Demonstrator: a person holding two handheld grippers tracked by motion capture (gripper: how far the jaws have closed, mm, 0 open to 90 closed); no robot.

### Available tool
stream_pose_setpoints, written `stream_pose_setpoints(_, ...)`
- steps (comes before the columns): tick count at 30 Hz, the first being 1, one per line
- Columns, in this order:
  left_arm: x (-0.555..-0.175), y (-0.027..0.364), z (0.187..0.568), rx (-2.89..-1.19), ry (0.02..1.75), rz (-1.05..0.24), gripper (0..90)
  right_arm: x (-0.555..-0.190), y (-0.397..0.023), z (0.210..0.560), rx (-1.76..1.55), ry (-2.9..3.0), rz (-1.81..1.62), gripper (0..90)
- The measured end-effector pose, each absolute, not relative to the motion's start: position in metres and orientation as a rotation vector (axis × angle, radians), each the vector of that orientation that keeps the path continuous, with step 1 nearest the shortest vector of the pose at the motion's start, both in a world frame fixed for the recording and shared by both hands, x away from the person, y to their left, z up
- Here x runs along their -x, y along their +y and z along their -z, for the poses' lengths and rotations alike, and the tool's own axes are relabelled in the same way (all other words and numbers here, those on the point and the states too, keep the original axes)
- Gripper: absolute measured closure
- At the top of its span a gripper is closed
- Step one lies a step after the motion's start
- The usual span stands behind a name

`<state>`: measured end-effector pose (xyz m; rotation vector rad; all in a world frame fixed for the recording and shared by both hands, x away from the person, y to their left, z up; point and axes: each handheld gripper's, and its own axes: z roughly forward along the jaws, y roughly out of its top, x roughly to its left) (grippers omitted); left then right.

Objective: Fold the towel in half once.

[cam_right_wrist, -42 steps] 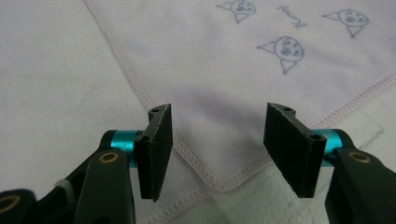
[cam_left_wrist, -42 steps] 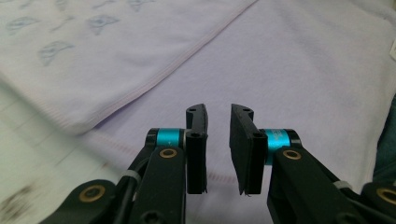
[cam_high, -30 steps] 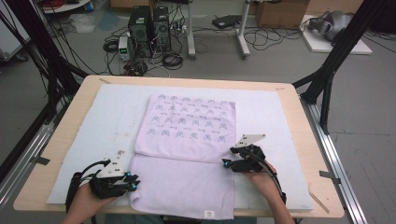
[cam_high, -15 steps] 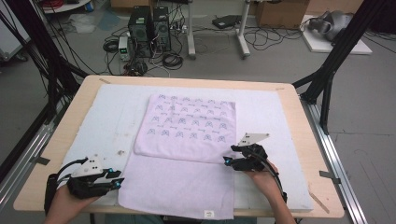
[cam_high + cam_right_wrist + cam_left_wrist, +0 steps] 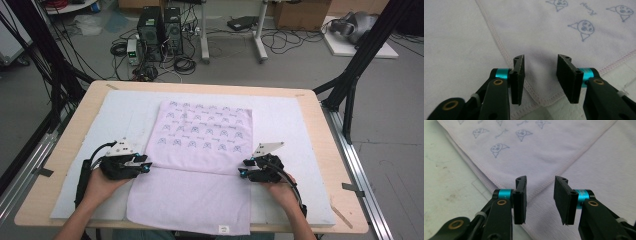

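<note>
A pale lilac cloth [image 5: 200,135] lies flat on a white mat [image 5: 292,120]. Its far half, printed with small cat faces, is folded over the plain near half [image 5: 190,200]. My left gripper [image 5: 146,166] sits at the left end of the fold. Its jaws have just been opening and now stand open over the folded corner [image 5: 534,170], with the pads clear of the fabric. My right gripper [image 5: 242,168] sits at the right end of the fold. Its jaws have just been closing but are still open, with the stitched corner [image 5: 541,75] lying flat between them.
The mat covers most of a wooden table [image 5: 200,86]. A white label [image 5: 223,228] marks the cloth's near hem. Black frame legs [image 5: 350,85] stand at both sides of the table. Computer towers [image 5: 160,25] and cables lie on the floor beyond.
My left gripper swung out to the left, then came back right and forward to the fold's left end. The cloth's near left corner now lies further left. The right hand stayed put.
</note>
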<state>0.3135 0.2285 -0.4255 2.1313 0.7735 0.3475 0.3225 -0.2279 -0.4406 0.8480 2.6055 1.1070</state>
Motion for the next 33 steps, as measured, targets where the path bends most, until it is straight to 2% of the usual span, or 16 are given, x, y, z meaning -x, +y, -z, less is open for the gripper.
stream_pose_setpoints(4, -0.326, 0.222, 0.436, -2.183, 0.806, -0.337, 64.5, -0.323, -0.228, 0.440, -0.841, 2.604, -1.101, 72.2)
stream_pose_setpoints(7, -0.326, 0.219, 0.440, -2.198, 0.792, -0.347, 81.9, -0.324, -0.227, 0.441, -0.829, 2.616, -1.116, 83.4)
stream_pose_setpoints(9, -0.326, 0.220, 0.439, -2.196, 0.796, -0.343, 85.6, -0.324, -0.226, 0.441, -0.824, 2.620, -1.115, 86.0)
stream_pose_setpoints(22, -0.301, 0.231, 0.417, -2.132, 0.749, -0.375, 86.9, -0.310, -0.230, 0.416, -0.754, 2.593, -1.189, 87.3)
stream_pose_setpoints(28, -0.277, 0.238, 0.405, -2.110, 0.721, -0.380, 86.9, -0.295, -0.233, 0.402, -0.704, 2.592, -1.243, 87.5)
stream_pose_setpoints(33, -0.245, 0.244, 0.394, -2.102, 0.680, -0.388, 86.9, -0.268, -0.234, 0.387, -0.632, 2.593, -1.299, 87.6)
